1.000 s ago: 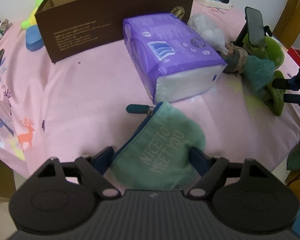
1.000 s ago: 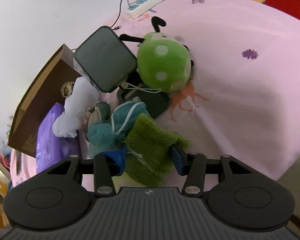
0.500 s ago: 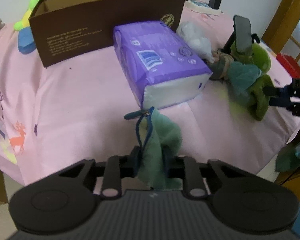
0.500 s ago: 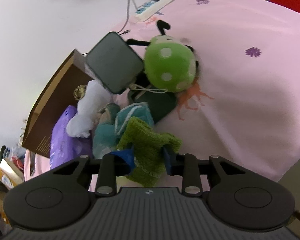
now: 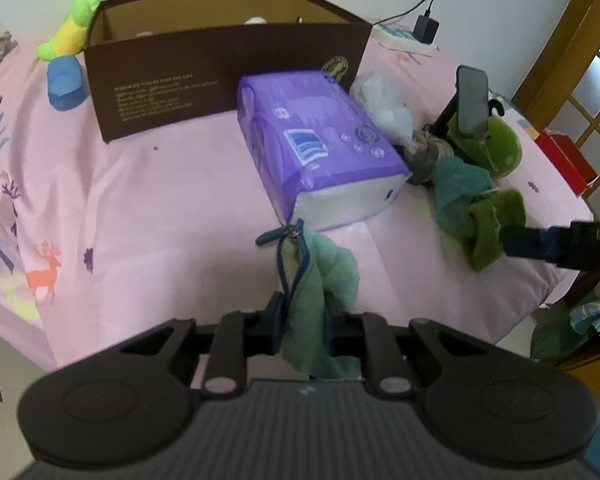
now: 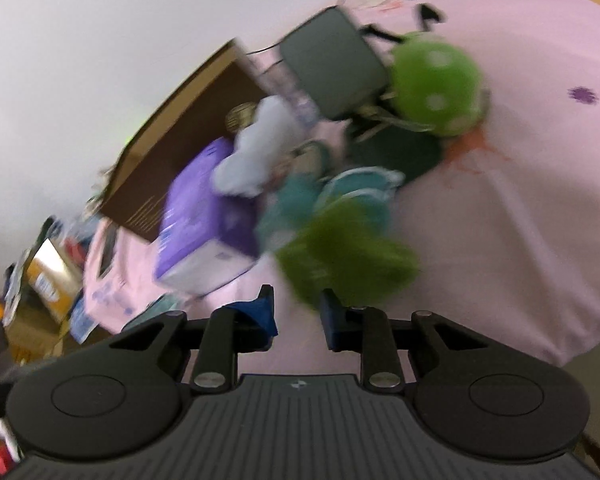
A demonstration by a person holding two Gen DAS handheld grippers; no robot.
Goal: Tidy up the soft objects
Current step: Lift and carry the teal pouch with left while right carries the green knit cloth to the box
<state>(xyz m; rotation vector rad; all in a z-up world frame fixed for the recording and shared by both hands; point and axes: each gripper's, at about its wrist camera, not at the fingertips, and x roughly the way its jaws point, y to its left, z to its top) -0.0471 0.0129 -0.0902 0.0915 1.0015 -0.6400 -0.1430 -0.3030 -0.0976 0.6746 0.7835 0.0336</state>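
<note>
Two grippers, both loaded. Left gripper (image 5: 303, 322) is clamped on the teal zip pouch (image 5: 320, 280); the pads bunch the cloth into a narrow fold. I read the grip as low on the body so the pouch lifts clear of the pink bedsheet (image 5: 160, 208). Its long axis runs near-to-far, zipper end with the pull tab pointing far, just beside the near end of the purple tissue pack (image 5: 320, 152). Right gripper (image 5: 516, 240) has just been closing on the green knitted piece (image 5: 488, 232), cloth pinched between the jaws at the right edge of the bed; right-wrist view is too blurred to judge its axis. Brown box (image 5: 228, 76) sits far behind the pack, open top, the likely drop point. Green spotted plush (image 6: 436, 84) stays far right.
</note>
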